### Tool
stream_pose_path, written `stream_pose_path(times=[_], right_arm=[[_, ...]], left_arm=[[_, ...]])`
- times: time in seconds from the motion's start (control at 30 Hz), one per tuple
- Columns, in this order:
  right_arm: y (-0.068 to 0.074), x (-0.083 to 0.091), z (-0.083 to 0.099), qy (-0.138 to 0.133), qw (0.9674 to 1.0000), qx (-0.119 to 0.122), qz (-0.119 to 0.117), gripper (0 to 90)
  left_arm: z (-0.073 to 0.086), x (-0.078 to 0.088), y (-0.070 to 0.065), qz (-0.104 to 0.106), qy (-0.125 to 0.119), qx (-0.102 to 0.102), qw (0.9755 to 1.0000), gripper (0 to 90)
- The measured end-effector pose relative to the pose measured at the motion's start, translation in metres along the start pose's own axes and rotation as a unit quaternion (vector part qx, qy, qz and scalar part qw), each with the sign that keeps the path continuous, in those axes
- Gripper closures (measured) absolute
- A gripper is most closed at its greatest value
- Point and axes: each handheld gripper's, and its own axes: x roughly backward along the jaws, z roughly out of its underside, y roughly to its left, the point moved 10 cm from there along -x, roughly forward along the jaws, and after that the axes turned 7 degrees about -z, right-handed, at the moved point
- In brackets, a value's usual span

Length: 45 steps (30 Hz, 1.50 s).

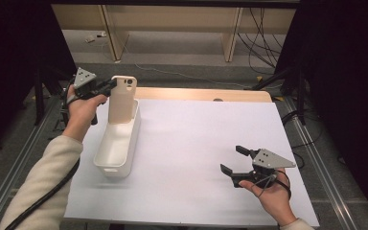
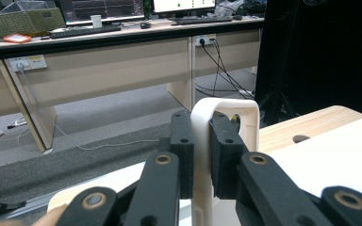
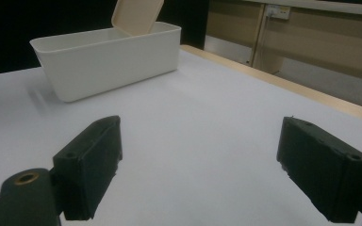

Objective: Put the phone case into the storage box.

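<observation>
Left gripper (image 1: pixel 106 87): clamped on the edge of a cream phone case (image 1: pixel 123 98), held upright over the far end of a white bin (image 1: pixel 117 148).
Right gripper (image 1: pixel 235 160): jaws wide apart, holding nothing, above the white table (image 1: pixel 196 143).

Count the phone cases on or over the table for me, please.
1. The cream phone case stands upright in the far end of the white bin, clamped by the left gripper. Another could lie hidden inside the bin.
</observation>
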Motion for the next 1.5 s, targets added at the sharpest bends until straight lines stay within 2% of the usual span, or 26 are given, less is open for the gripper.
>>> stream_pose_path(times=[0.07, 0.1, 0.13, 0.2, 0.23, 1.0, 1.07, 1.2, 1.33, 1.37, 1.4, 1.43, 1.5], right_arm=[[-0.002, 0.0, -0.001, -0.004, 1.0, 0.009, 0.003, 15.9], [0.001, 0.0, 0.001, 0.003, 1.0, -0.004, -0.001, 15.9], [0.001, 0.0, 0.0, -0.001, 1.0, -0.005, -0.004, 15.9], [0.001, 0.0, 0.001, 0.002, 1.0, -0.002, -0.004, 15.9], [-0.001, 0.0, -0.001, -0.003, 1.0, 0.007, -0.001, 15.9], [-0.004, -0.001, -0.001, -0.01, 0.9999, 0.008, 0.007, 15.9], [-0.003, -0.001, -0.001, -0.007, 1.0, 0.005, 0.003, 15.9], [0.001, -0.001, 0.001, -0.005, 0.9999, -0.012, -0.008, 15.9], [-0.001, 0.0, 0.002, -0.001, 1.0, -0.009, -0.001, 16.0], [-0.003, -0.001, 0.0, -0.006, 1.0, 0.004, 0.003, 16.0], [0.001, -0.002, 0.0, -0.009, 0.9999, -0.01, -0.007, 15.9], [-0.001, -0.001, 0.001, -0.001, 1.0, -0.005, -0.001, 16.0], [-0.001, -0.001, 0.002, 0.0, 1.0, -0.004, 0.001, 16.0]], left_arm=[[0.001, -0.001, 0.0, -0.001, 0.001, -0.001, 1.0, 81.7], [0.002, -0.002, 0.0, 0.001, 0.001, -0.001, 1.0, 81.7], [0.003, -0.002, 0.0, 0.001, 0.001, 0.0, 1.0, 81.8], [0.003, -0.003, -0.001, 0.004, 0.0, 0.001, 1.0, 81.7], [0.004, -0.004, -0.002, 0.005, -0.001, 0.001, 1.0, 81.7], [0.012, -0.017, 0.0, 0.001, 0.011, -0.002, 0.9999, 81.7], [0.014, -0.017, 0.001, -0.005, 0.019, 0.004, 0.9998, 81.7], [0.015, -0.02, -0.001, 0.002, 0.018, 0.007, 0.9998, 81.7], [0.015, -0.021, -0.001, 0.003, 0.017, 0.005, 0.9998, 81.7], [0.015, -0.021, -0.001, 0.003, 0.017, 0.004, 0.9998, 81.7], [0.015, -0.021, -0.001, 0.002, 0.017, 0.004, 0.9998, 81.7], [0.015, -0.021, -0.001, 0.002, 0.018, 0.004, 0.9998, 81.7], [0.016, -0.022, 0.0, 0.001, 0.019, 0.004, 0.9998, 81.7]])
